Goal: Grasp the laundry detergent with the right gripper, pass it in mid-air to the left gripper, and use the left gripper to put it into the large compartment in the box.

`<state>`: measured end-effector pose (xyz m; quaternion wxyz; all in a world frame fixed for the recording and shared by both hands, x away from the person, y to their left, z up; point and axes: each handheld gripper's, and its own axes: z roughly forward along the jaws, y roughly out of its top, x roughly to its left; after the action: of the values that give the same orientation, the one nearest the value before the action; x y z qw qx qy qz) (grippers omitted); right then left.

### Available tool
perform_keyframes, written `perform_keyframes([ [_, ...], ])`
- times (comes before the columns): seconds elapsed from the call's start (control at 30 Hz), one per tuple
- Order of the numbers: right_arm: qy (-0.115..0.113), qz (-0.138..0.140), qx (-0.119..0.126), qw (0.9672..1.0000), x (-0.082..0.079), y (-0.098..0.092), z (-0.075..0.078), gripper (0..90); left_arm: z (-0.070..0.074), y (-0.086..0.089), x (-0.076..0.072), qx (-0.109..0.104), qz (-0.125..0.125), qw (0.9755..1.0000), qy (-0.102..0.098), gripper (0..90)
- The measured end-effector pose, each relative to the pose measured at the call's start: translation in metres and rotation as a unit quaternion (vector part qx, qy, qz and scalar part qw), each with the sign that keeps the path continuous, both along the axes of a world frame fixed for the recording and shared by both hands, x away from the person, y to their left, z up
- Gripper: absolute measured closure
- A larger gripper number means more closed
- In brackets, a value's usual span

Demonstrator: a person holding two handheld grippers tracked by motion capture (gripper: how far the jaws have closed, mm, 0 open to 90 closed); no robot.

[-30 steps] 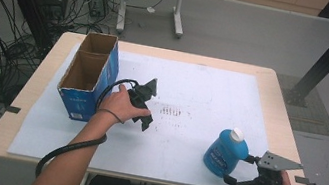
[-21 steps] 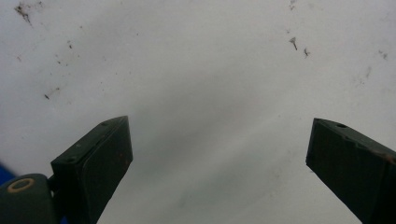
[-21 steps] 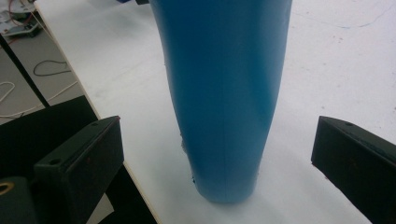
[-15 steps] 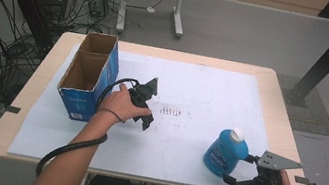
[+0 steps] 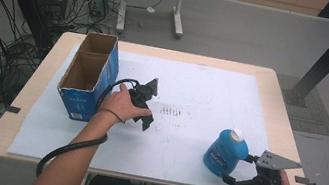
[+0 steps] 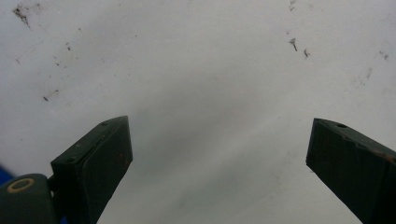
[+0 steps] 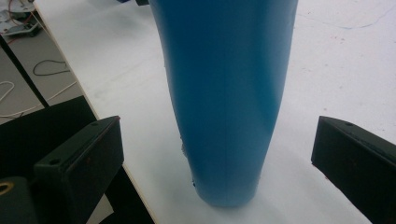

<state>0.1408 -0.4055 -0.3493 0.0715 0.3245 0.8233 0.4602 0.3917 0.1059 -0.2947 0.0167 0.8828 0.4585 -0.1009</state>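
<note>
While upright on the table (image 5: 184, 146), blue bottle (image 7: 226, 93) between apparently untouching right gripper (image 7: 219, 154) jaws

Taking the upright blue plastic bottle with the white cap (image 5: 226, 152) as the mark, the white-covered surface (image 5: 203, 94) beyond it lies open as far as its far edge. Well to its left, the open-topped blue-sided cardboard box (image 5: 89, 76) blocks that side. Bare surface lies on either side of the bottle between it and the right tool's (image 7: 219, 158) wide-apart jaws.
</note>
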Motion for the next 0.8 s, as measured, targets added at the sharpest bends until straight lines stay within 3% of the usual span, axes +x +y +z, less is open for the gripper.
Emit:
perform_keyframes([
  [0.8,0.000,0.001,0.005,1.0000,-0.0014,0.0014,-0.0011,2.2,-0.0012,-0.0011,-0.0010,0.000,-0.003,1.0000,-0.002,7.5],
])
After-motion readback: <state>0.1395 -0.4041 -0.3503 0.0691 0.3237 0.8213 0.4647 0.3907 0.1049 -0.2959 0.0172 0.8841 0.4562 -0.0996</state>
